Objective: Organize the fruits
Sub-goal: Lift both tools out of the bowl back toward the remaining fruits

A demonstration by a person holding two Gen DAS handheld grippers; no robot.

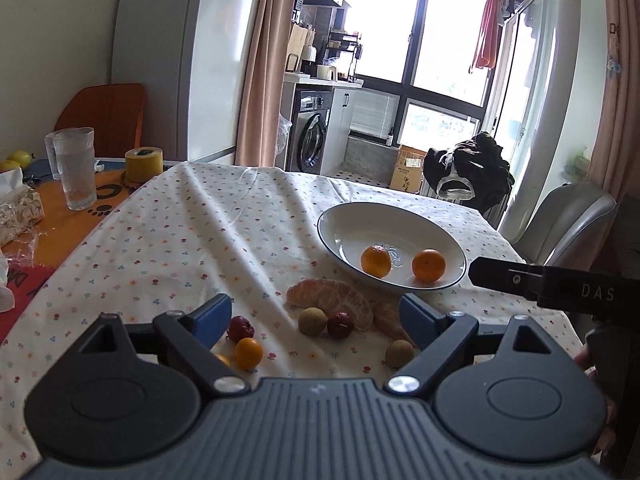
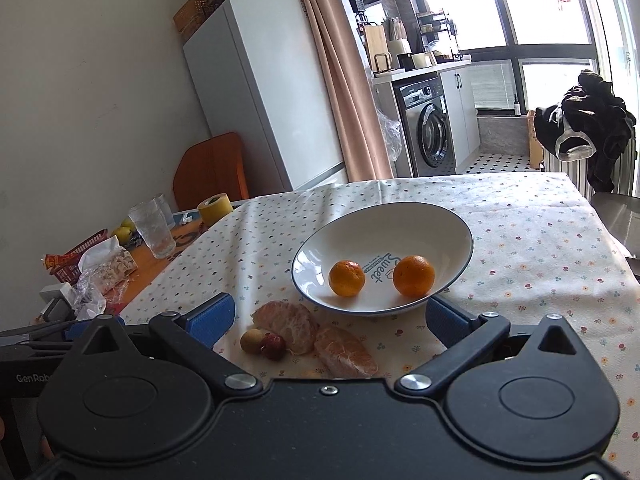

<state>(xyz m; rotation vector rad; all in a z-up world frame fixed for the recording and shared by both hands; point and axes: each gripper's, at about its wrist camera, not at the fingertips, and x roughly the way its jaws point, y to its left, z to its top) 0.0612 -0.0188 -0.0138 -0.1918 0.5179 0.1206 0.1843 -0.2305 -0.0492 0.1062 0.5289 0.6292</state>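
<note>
**Both tools wide open, two oranges in bowl**

Left tool [image 1: 315, 316]: blue fingers spread wide, holding nothing, low over the loose fruit. Right tool [image 2: 330, 316]: same, spread wide and empty, just short of the bowl [image 2: 316, 252].

Bowl holds two oranges [image 2: 347, 278], apart from each other. Loose on the surface [image 1: 180, 232], just in front of the bowl: peeled orange pieces [image 1: 332, 298], two red fruits [image 1: 340, 325], two small tan round fruits [image 1: 312, 321], and a small orange one [image 1: 248, 353] by the left finger.
</note>
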